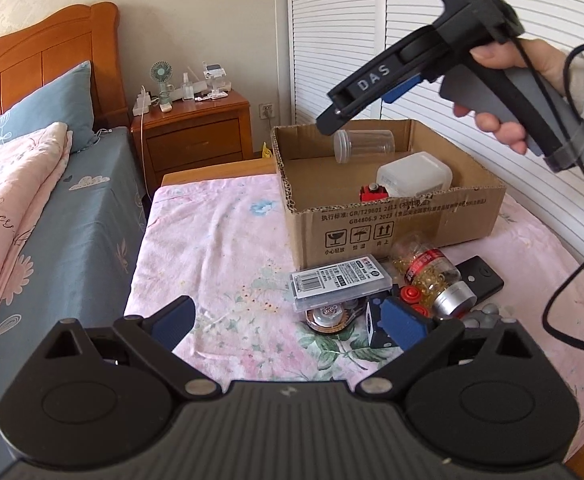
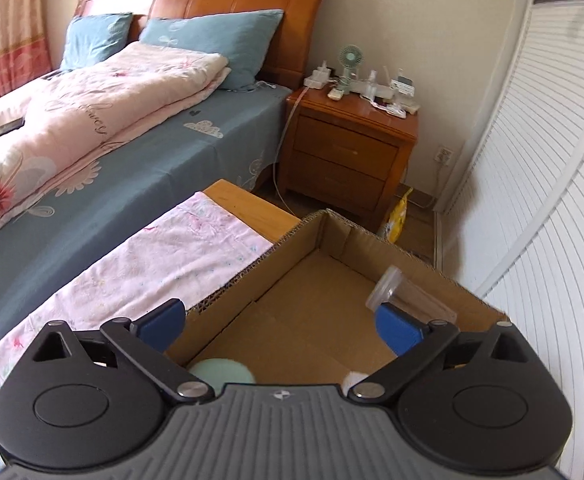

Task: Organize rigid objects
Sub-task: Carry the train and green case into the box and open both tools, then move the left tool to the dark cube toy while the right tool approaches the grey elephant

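Observation:
A cardboard box point(image 1: 404, 216) stands on the pink floral cloth point(image 1: 219, 240). Inside lie a clear plastic jar point(image 1: 364, 145), a white translucent container point(image 1: 414, 176) and a red item point(image 1: 372, 192). In front of the box lie a clear flat case point(image 1: 340, 282), a capsule bottle with silver cap point(image 1: 436, 276), a black device point(image 1: 480, 278), a round tin point(image 1: 328, 316) and red caps point(image 1: 410, 294). My left gripper point(image 1: 287, 320) is open and empty, low over the cloth near this pile. My right gripper point(image 2: 279, 326) is open and empty above the box point(image 2: 292, 292), near the clear jar point(image 2: 410, 294); a pale green round item point(image 2: 221, 374) lies below it.
A bed point(image 2: 111, 120) with pink quilt and blue pillows lies to the left. A wooden nightstand point(image 2: 352, 144) with a small fan and bottles stands beyond. White louvred doors point(image 2: 552, 200) run along the right. A yellow bag point(image 2: 398, 216) sits on the floor.

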A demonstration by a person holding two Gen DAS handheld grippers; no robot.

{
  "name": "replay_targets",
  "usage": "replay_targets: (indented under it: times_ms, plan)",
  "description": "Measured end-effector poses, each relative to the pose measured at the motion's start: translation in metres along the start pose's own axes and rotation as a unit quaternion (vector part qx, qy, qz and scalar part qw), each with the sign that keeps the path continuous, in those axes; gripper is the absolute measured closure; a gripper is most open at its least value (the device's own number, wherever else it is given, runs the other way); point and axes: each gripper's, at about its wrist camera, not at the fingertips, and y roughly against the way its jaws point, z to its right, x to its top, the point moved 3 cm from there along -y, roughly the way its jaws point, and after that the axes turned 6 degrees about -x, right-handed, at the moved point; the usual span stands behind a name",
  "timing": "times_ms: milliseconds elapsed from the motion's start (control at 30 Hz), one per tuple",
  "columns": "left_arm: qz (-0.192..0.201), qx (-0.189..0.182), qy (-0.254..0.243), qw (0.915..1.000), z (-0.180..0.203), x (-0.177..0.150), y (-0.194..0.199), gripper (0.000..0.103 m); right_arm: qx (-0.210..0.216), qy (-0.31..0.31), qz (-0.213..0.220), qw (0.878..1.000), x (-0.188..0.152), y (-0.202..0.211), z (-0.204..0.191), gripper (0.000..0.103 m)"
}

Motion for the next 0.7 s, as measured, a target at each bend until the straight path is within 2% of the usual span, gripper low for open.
replay_targets:
  times_ms: [333,700]
  plan:
    - [-0.013,0.012,0.013,0.9998,0.003,-0.004,0.005,0.004,-0.041,-0.058,-0.032,0.997,-0.047,0.039,0.002,0.000]
    - [-0.029,0.025,0.006,0.9992,0.007,-0.015,0.010,0.004,-0.055,-0.124,-0.050,0.989,-0.138,0.065,-0.014,0.000]
